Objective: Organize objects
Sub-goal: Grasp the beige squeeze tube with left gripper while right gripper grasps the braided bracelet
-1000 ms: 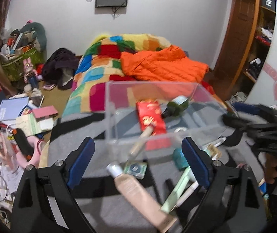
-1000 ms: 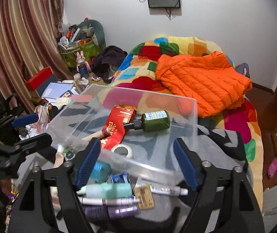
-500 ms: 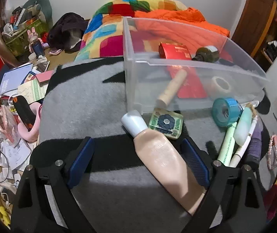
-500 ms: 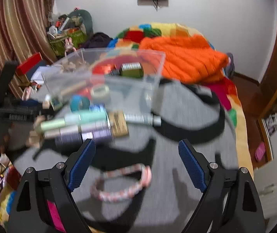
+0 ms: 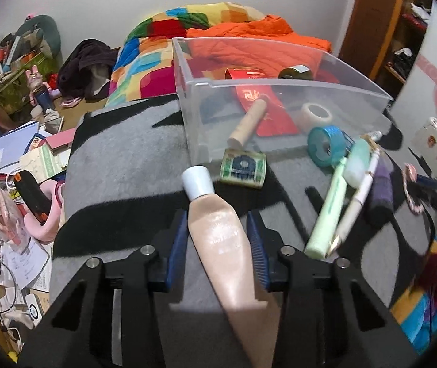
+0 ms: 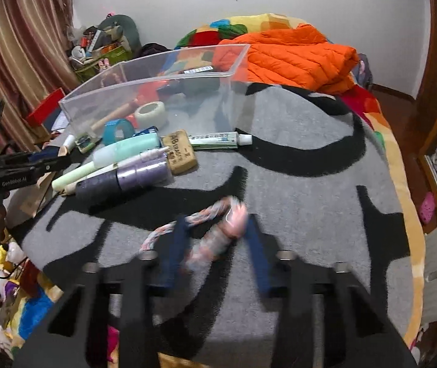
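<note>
A beige cosmetic tube (image 5: 227, 263) with a white cap lies on the grey blanket. My left gripper (image 5: 216, 214) is closing on it, and both blue pads touch its sides. A pink-and-white beaded bracelet (image 6: 215, 239) is bunched between the blurred jaws of my right gripper (image 6: 215, 219), which are closing tight on it. The clear plastic bin (image 5: 279, 86) stands beyond, holding a red envelope, a dark green bottle, a beige stick and a white tape roll. In front of it lie a blue tape roll (image 5: 325, 145), a mint tube (image 6: 126, 150), pens and a purple bottle (image 6: 132, 178).
A tan block (image 6: 178, 153) and a white-green tube (image 6: 218, 138) lie by the bin. An orange jacket (image 6: 295, 55) and a patchwork quilt lie behind it. The bed edge drops off to the left onto a floor strewn with books and cables (image 5: 19, 159). A wooden wardrobe stands to the right.
Both grippers dropped toward the blanket and their jaws narrowed. The left came in around the beige tube. The right came in around the bracelet, which went from an open loop to a squeezed bunch.
</note>
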The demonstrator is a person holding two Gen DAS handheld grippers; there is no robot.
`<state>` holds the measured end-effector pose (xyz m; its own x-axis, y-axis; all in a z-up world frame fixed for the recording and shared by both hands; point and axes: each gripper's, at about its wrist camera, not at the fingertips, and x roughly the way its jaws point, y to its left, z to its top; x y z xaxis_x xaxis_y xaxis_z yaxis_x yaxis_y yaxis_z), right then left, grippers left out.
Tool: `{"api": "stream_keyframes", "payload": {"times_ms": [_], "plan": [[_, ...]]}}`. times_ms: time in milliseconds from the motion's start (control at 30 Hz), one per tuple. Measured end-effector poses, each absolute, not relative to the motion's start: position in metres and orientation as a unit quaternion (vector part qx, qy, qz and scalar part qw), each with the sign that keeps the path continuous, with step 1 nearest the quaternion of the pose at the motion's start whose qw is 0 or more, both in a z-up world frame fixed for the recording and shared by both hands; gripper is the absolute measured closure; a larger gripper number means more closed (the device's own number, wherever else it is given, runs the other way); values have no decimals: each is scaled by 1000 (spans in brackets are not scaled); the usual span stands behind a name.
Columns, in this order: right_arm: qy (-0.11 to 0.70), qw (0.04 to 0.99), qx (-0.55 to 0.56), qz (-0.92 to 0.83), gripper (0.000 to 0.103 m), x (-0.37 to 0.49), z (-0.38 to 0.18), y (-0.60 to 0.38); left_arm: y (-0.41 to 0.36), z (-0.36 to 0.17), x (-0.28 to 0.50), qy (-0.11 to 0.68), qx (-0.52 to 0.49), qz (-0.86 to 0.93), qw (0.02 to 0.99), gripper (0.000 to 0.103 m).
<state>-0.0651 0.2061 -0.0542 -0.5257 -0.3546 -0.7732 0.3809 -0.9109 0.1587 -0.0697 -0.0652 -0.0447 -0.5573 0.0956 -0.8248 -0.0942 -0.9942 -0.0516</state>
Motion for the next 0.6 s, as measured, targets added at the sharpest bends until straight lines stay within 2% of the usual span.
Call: {"api": "stream_keyframes", "payload": {"times_ms": [400,500,600], "plan": [[13,198,423,-884,96,-69,-46,205,-72,-45,-86,-37,-475,878,47,60],[6,197,412,-890,96,-69,-37,208,-68,-47,-87,-20,-464,885,32,74],[18,191,399,-897,96,-69,-30,208,-68,-45,-83,-22,-456,889,28,80]]}}
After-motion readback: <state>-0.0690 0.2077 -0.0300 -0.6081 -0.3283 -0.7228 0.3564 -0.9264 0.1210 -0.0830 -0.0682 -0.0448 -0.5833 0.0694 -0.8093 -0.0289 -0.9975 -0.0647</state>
